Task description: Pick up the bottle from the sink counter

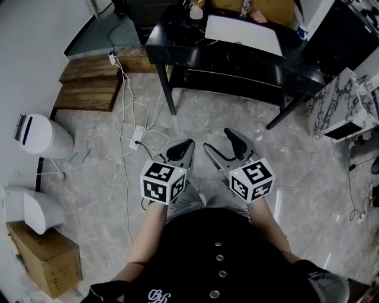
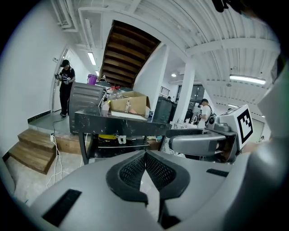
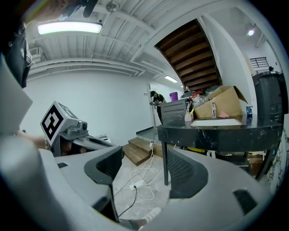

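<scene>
A small pale bottle (image 1: 196, 10) stands at the back of the black marble sink counter (image 1: 237, 56), left of the white basin (image 1: 243, 34). It also shows small on the counter in the left gripper view, as the bottle (image 2: 105, 107), and in the right gripper view, as the bottle (image 3: 188, 117). Both grippers hang side by side over the floor, well short of the counter. My left gripper (image 1: 182, 148) is shut, its pads meeting with nothing between them (image 2: 145, 159). My right gripper (image 1: 220, 142) is open and empty (image 3: 144, 169).
Wooden steps (image 1: 89, 83) lie at the left, with white cables and a power strip (image 1: 136, 137) on the stone floor. White bins (image 1: 41, 136) and a cardboard box (image 1: 44, 260) stand far left. A marble-patterned cabinet (image 1: 343, 106) is at the right. A person (image 2: 66, 85) stands far back.
</scene>
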Demonstrator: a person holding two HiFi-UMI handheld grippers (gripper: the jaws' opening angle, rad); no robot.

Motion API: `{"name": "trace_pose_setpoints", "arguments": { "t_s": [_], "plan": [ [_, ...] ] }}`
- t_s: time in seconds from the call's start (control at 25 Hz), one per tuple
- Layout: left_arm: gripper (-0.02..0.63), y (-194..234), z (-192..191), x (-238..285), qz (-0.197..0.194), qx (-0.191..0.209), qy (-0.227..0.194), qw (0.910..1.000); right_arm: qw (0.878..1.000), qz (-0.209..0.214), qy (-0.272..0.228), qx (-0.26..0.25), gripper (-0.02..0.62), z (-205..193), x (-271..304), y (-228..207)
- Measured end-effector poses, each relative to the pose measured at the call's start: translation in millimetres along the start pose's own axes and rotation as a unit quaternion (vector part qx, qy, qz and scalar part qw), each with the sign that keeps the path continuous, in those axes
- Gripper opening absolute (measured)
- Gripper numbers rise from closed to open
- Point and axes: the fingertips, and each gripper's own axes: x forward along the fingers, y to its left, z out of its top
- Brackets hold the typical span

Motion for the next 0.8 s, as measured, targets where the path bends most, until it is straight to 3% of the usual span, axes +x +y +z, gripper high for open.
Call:
{"name": "trace_pose_setpoints", "arguments": {
  "t_s": [0.24, 0.8],
  "plan": [
    [0.017, 31.7, 26.8, 38.4, -0.016, 0.006, -0.002, 0.9999, 1.0, -0.007, 0.01, -0.004, 0.306, 8.6, 43.7, -30.5],
    [0.017, 156.8, 118.6, 123.8, -0.034, 0.02, -0.006, 0.9992, 1.0, -0.028, 0.008, -0.01, 0.321, 74.2, 187.6, -110.0]
  ]
}}
